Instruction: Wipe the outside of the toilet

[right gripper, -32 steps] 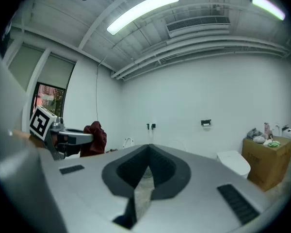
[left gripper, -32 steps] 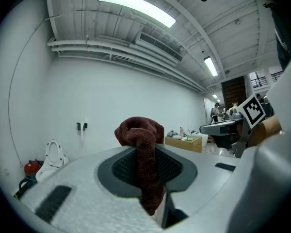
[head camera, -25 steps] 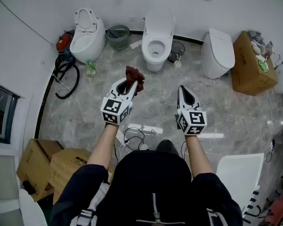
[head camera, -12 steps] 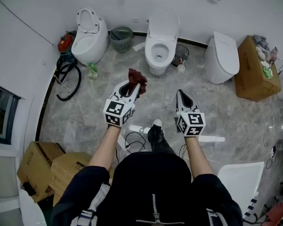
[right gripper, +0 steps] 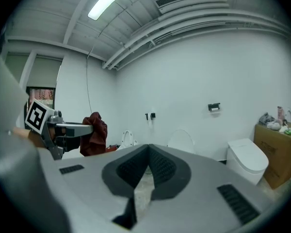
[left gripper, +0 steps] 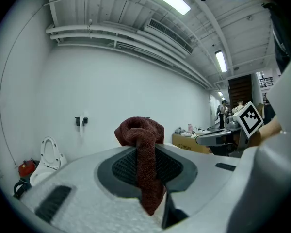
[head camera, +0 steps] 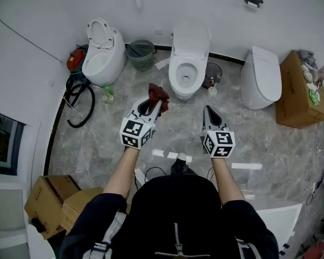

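Note:
Three white toilets stand along the far wall: one with its seat up [head camera: 102,53], a middle one with its lid up [head camera: 188,63], and a third with its lid down [head camera: 262,77]. My left gripper [head camera: 153,104] is shut on a dark red cloth [head camera: 158,95], held in the air just short of the middle toilet's bowl. In the left gripper view the cloth [left gripper: 141,149] hangs bunched between the jaws. My right gripper [head camera: 208,110] hovers level with it, to the right, shut with nothing in it. The right gripper view shows the closed jaw tips [right gripper: 148,147] and the cloth [right gripper: 94,132].
A green waste basket [head camera: 141,54] sits between the left and middle toilets, a dark bin [head camera: 211,73] right of the middle one. A cardboard box [head camera: 301,93] stands far right, more boxes [head camera: 48,198] near left. A black hose [head camera: 75,96] and green bottle [head camera: 108,94] lie left.
The person has stepped forward, so the toilets sit closer beneath the grippers. Both grippers keep their pose, the left still gripping the cloth.

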`<act>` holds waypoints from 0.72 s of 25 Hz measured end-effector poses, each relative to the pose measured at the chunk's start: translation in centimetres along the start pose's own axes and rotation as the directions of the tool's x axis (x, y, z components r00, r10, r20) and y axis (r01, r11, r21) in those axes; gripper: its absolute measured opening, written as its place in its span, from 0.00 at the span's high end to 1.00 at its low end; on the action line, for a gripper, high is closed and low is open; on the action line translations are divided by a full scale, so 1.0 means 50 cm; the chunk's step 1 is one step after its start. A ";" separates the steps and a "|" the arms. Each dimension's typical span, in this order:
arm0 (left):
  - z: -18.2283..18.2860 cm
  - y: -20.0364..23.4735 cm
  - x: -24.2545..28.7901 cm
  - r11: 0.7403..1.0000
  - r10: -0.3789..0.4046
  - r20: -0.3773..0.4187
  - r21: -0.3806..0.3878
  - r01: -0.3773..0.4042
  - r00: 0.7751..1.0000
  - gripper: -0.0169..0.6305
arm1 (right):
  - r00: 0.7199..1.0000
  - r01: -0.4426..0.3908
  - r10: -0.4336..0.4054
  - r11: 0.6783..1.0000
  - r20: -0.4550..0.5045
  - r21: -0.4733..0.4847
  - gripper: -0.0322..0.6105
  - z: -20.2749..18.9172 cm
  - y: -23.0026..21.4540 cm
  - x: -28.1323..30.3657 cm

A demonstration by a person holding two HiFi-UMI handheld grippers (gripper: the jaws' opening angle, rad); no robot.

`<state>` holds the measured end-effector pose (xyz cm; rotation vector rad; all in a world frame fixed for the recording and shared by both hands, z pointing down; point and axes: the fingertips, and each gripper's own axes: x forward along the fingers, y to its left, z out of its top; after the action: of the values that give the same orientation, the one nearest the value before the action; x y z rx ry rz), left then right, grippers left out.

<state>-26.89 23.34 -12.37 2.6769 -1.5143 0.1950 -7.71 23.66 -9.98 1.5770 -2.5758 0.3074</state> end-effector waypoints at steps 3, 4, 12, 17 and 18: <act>0.008 0.047 0.066 1.000 0.019 -0.008 -0.002 -0.019 1.000 0.84 | 1.000 -0.005 0.005 1.000 -0.003 0.001 0.94 0.019 -0.040 0.075; 0.009 0.062 0.086 1.000 0.027 -0.011 -0.003 -0.027 1.000 0.84 | 1.000 -0.007 0.007 1.000 -0.005 0.002 0.94 0.023 -0.054 0.099; 0.015 0.157 0.204 0.999 0.050 -0.030 -0.011 -0.051 0.998 0.84 | 1.000 -0.012 0.012 1.000 -0.013 0.003 0.94 0.055 -0.120 0.257; 0.007 0.249 0.293 1.000 0.020 -0.037 -0.006 -0.020 0.999 0.84 | 1.000 0.018 -0.018 1.000 -0.025 0.013 0.94 0.057 -0.140 0.366; 0.005 0.275 0.317 1.000 0.011 -0.038 -0.005 -0.011 0.999 0.84 | 0.999 0.029 -0.029 0.999 -0.029 0.013 0.94 0.058 -0.144 0.394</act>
<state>-30.59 2.77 -10.53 2.6456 -1.5169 0.2397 -10.24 2.70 -8.11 1.6010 -2.5325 0.3430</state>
